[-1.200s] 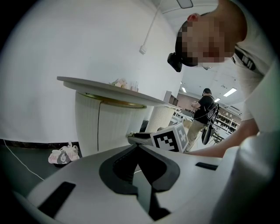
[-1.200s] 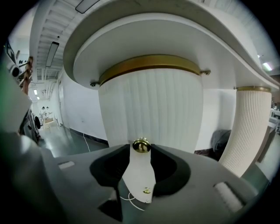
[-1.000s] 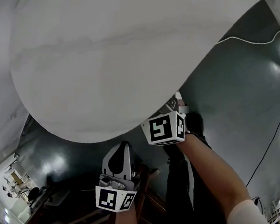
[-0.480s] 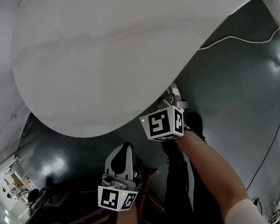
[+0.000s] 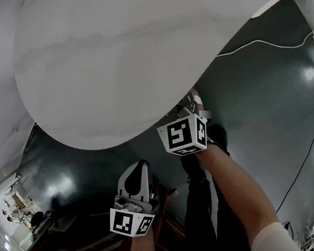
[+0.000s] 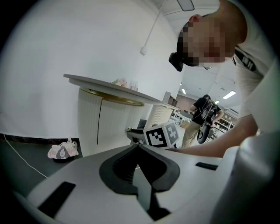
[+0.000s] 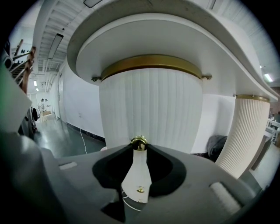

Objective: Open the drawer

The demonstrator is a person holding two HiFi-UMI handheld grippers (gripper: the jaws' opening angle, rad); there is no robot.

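Right gripper: my jaws are pinched onto the small brass knob, one tip on each side of it.
Left gripper: jaws together with nothing between them; it hangs low beside my leg, away from the work.
Drawer: the curved, ribbed white front right ahead of my right gripper, tucked under the round tabletop and capped by a gold band. It looks closed, sitting flush below that band.
Where to hold: the knob is the only grip on this front; the ribs offer nothing to catch.
How it should handle: the knob is polished, round and hard, so I expect it to be slippery. A firm squeeze behind its widest part should keep my jaws from sliding off.
Weight: I judge the front stiff and the drawer moderate to pull, though I cannot see what is inside.
Pull: straight back toward me, level, so the knob is not levered sideways.
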